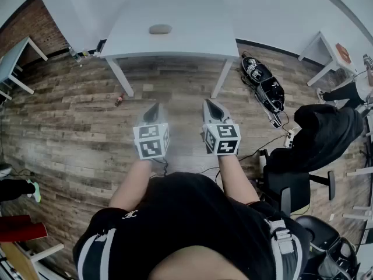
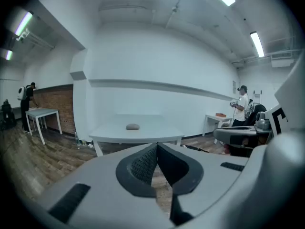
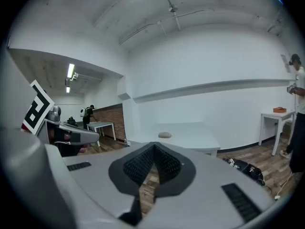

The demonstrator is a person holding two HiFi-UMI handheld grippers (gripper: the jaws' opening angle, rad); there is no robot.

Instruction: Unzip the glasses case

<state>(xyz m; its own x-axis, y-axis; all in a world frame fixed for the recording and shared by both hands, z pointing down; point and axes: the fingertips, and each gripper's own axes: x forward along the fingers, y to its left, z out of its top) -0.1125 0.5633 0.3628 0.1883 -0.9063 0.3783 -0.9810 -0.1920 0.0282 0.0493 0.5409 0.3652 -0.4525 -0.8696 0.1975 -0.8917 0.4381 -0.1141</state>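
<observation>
The left gripper (image 1: 153, 112) and right gripper (image 1: 211, 106) are held at frame centre, jaws pressed together, empty. The case (image 1: 160, 29) is seen upper centre on the table (image 1: 192, 13), well apart.

A dull grey oval glasses case (image 1: 160, 29), a plain white rectangular table (image 1: 192, 42), a streaky brown wood-plank floor (image 1: 70, 115), a red brick wall (image 1: 24, 27).

A white table (image 1: 192, 37) on four white legs stands on a wood-plank floor (image 1: 70, 127). A small grey oval glasses case (image 1: 160, 29) lies alone on the tabletop, towards its far edge. On the floor, a small red object (image 1: 119, 100) lies near the table's left front leg, and black gear (image 1: 263, 86) lies just beside its right front leg.
</observation>
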